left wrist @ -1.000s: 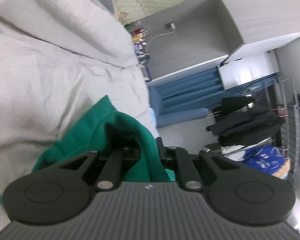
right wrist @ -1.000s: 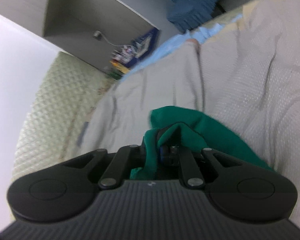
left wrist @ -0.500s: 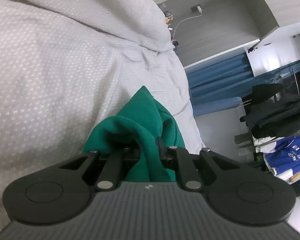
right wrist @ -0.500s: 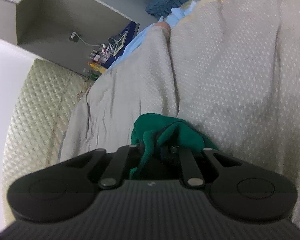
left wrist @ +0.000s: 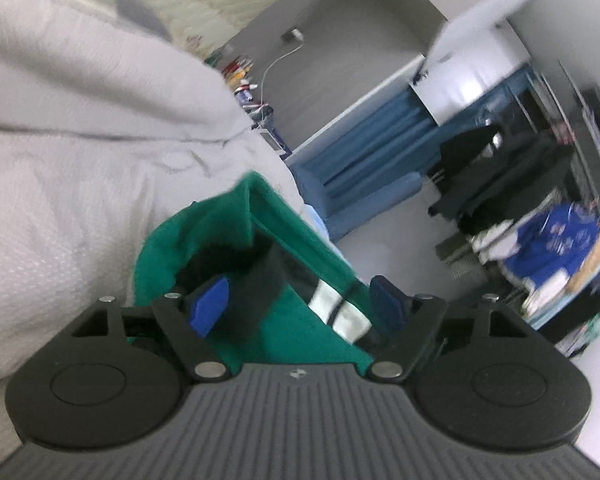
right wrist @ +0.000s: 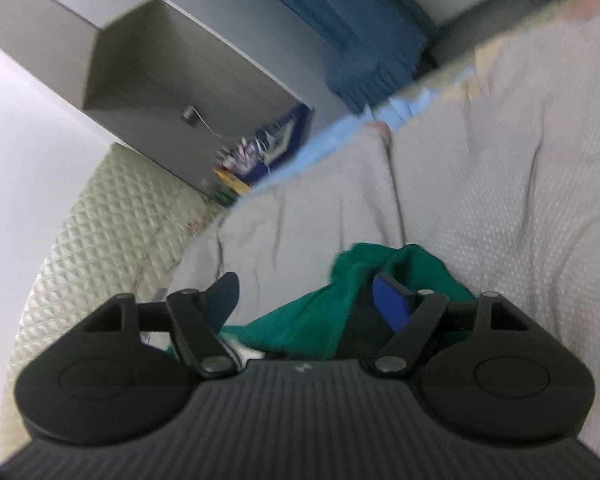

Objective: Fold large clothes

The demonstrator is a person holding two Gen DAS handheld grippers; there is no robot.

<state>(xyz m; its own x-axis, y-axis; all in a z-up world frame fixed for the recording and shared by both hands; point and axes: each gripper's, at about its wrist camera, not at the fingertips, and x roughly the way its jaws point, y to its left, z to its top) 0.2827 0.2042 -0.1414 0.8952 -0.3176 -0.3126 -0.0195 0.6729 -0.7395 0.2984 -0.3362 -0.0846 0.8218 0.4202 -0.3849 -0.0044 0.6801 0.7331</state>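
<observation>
Only leftward: hanging clothes [left wrist: 512,184].

A lived-in bedroom in a home.

A bed spread with a pale grey quilt [left wrist: 80,152] is seen at 9 o'clock, a quilted headboard [right wrist: 112,216] behind it. A cluttered bedside shelf [left wrist: 244,80] is set at 12 o'clock, blue curtains [left wrist: 364,160] beside it, and a rack of hung clothes [left wrist: 512,184] at 3 o'clock.
</observation>
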